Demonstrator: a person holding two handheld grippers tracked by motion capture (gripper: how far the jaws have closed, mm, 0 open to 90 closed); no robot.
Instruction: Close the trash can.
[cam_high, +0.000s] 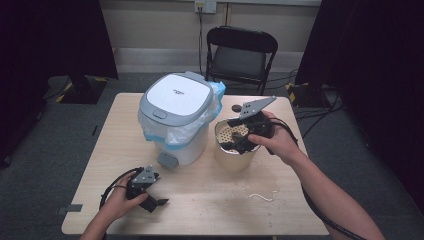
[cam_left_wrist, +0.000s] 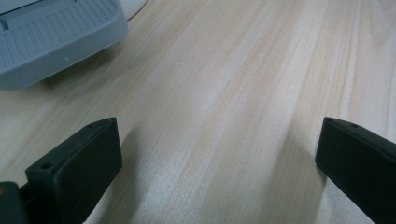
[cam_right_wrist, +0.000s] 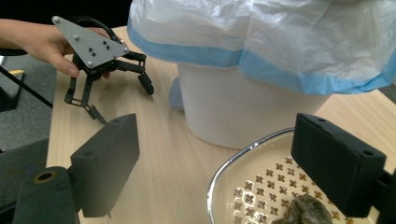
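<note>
**Right gripper lowers over the strainer pot beside the bin**

The pale wooden table (cam_high: 200, 210) carries everything. Largest on it is the white pedal bin (cam_high: 177, 117), lid down and lined with a clear bag with a blue edge (cam_right_wrist: 261, 32); in the right gripper view it stands beyond and between the right jaws, its grey pedal (cam_left_wrist: 51, 37) up and to the left of the left jaws in the left gripper view.

Next in size is the cream pot (cam_high: 235, 150) with a chrome-rimmed perforated strainer insert (cam_right_wrist: 254, 186), set just beside the bin. The insert's rim lies below and between the right jaws, nearer the right-hand one. A dark, wet lump (cam_right_wrist: 303, 210) sits on the holes close under that jaw; it looks like food waste, though the view is too cropped to be sure.

The step in hand seems to be reaching into the strainer to take up what lies there, or the insert itself. The right gripper (cam_right_wrist: 219, 163) hovers over it with jaws wide apart, gripping nothing. The next move calls for dropping squarely over the target, then closing without snagging the chrome rim.

The left gripper (cam_left_wrist: 219, 163) rests low over bare wood, jaws spread wide, empty. A few pale scraps (cam_high: 262, 196) lie on the table near the pot.
</note>
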